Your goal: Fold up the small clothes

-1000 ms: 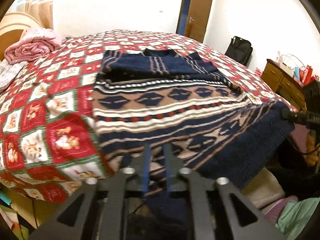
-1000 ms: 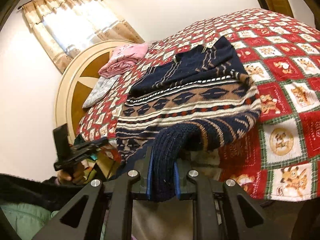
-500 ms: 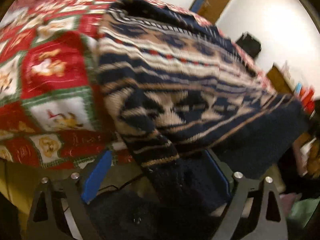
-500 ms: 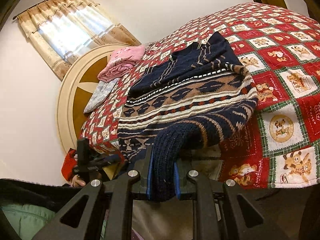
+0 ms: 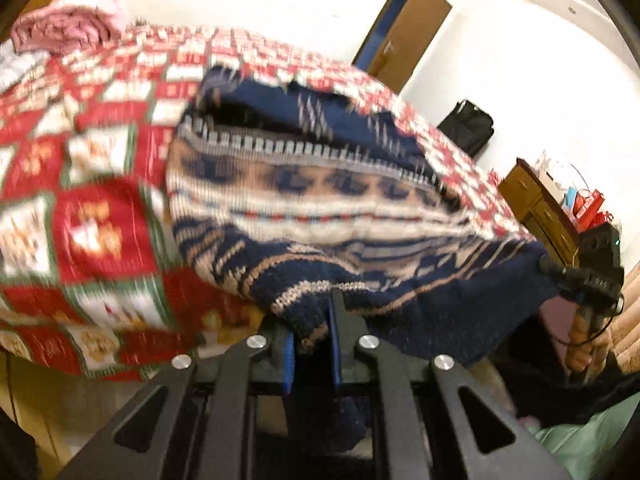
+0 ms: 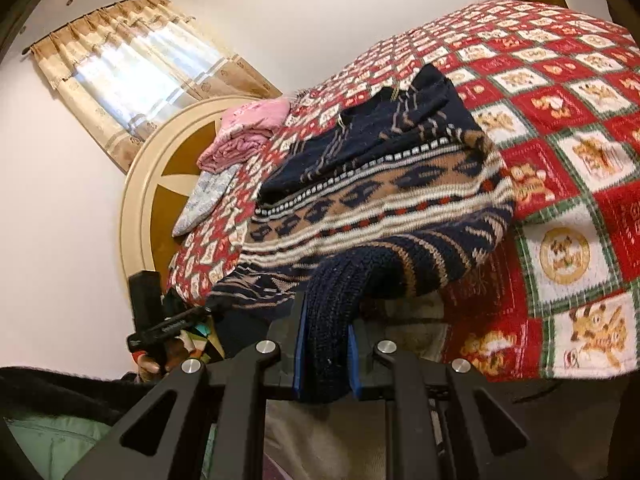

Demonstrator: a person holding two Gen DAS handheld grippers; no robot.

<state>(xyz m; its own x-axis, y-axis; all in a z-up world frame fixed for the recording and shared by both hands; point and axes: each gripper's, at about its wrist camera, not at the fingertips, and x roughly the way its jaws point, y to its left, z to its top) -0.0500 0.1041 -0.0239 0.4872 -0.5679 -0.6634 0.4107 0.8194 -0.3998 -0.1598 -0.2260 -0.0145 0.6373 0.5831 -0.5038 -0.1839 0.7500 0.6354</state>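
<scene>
A navy, tan and white patterned knit sweater [image 5: 320,200] lies on the bed, its top part folded over; it also shows in the right wrist view [image 6: 380,208]. Its navy hem hangs off the bed's near edge. My left gripper [image 5: 311,340] is shut on the hem's left corner. My right gripper [image 6: 326,344] is shut on the hem's right corner. Each gripper shows in the other's view, the right one [image 5: 580,280] and the left one [image 6: 168,324], holding the hem stretched between them.
The bed has a red, white and green patchwork cover [image 6: 560,120]. Folded pink cloth [image 6: 248,128] and a pillow [image 6: 204,200] lie by the round headboard [image 6: 160,168]. A wooden dresser [image 5: 540,208], a black bag [image 5: 466,128] and a door [image 5: 404,28] stand beyond the bed.
My left gripper opened half a second ago and has shut again on the hem's left corner. The hem has lifted slightly. My right gripper has kept its hold.
</scene>
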